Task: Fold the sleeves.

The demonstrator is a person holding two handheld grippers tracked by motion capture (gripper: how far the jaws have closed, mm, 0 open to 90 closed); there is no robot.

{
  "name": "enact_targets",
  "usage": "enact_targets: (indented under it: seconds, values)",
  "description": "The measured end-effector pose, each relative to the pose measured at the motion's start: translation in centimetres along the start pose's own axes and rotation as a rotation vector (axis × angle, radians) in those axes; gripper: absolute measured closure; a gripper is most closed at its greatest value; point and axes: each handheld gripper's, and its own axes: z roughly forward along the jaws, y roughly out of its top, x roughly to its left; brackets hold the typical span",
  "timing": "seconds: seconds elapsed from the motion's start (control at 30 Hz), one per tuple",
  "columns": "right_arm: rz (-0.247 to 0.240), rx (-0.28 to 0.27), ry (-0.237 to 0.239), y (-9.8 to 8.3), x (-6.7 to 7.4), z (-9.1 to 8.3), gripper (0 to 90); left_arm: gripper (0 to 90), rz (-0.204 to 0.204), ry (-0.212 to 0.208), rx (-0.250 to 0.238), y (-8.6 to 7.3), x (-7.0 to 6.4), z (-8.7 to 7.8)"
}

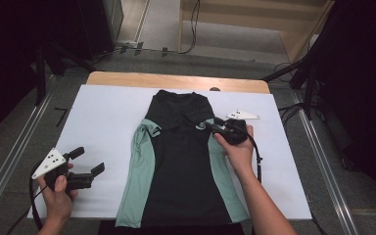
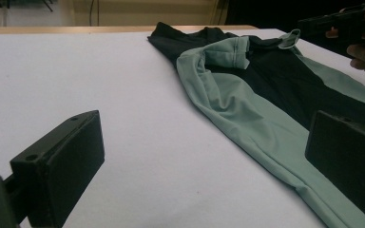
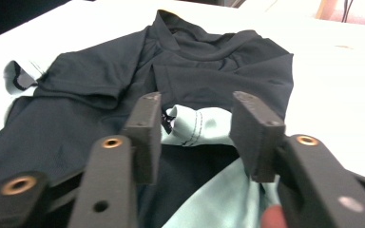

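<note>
Both sleeves of the shirt (image 1: 181,161) lie folded inward as it rests flat on the counter (image 1: 103,122). My right claw (image 1: 209,125) stands open over the sleeve cuff (image 3: 197,124), seemingly released. My left claw (image 1: 89,160) waits open. The lengthwise folds remain.

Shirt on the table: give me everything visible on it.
The shirt is black with mint-green side panels and sleeves, of thin, smooth-looking fabric. It lies flat on the white table cover, collar at the far end, hem at the near edge. Both sleeves are folded inward. The right gripper sits at one sleeve's cuff, jaws parted.
</note>
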Motion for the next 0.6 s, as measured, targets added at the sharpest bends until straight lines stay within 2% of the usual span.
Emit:
enact_targets:
  seconds: [0.2,0.33,0.43,0.53,0.6]
  values:
    - [0.028,-0.004,-0.026,-0.1,-0.1,-1.3,34.4,0.0,0.0,0.0,0.0,0.0,0.0,0.0]
    - [0.029,-0.037,-0.046,-0.4,-0.4,-2.3,26.0,0.0,0.001,0.001,0.001,0.0,0.0,0.0]
    - [0.035,-0.058,-0.039,-0.6,-0.6,-3.0,20.4,0.0,0.001,0.002,0.0,0.0,0.0,0.0]
    - [0.029,-0.065,-0.051,-0.9,-0.7,-3.7,10.7,0.0,0.001,0.001,0.0,0.0,0.0,0.0]
    - [0.028,-0.068,-0.052,-1.1,-0.7,-4.1,9.0,0.0,0.001,0.003,0.0,0.0,0.0,0.0]
